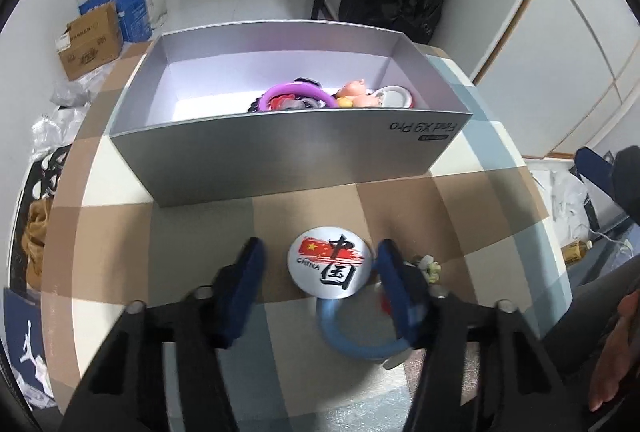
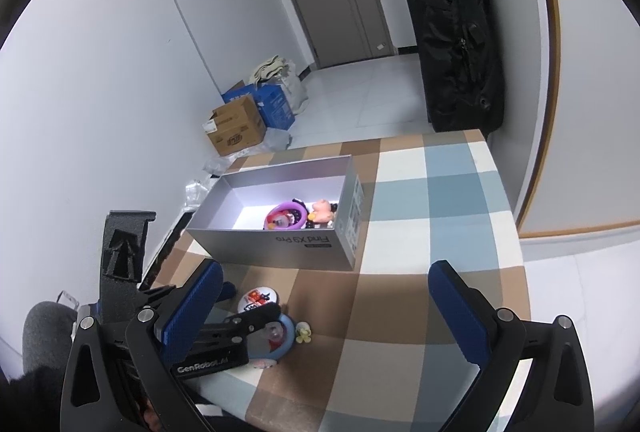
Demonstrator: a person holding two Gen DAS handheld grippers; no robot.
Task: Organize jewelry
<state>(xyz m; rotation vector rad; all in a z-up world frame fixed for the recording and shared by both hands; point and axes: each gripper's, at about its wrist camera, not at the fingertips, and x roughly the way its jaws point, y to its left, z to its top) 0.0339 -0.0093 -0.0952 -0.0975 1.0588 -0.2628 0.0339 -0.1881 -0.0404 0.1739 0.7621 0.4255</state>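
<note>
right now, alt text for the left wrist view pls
The left hand-held gripper straddles a round China badge on a checked tablecloth, pads not yet touching it. A blue ring lies just nearer the camera, under the right finger. Behind stands an open silver box holding trinkets.

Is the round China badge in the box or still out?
Out: the China badge lies on the checked cloth, in front of the silver box.

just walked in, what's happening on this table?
A person with a gripper in each hand is sorting trinkets into the grey box, which already holds a purple ring and a small doll. The left gripper straddles the round China badge, pads not yet touching it. A blue ring lies beside it. The right gripper hangs open, empty.
</note>
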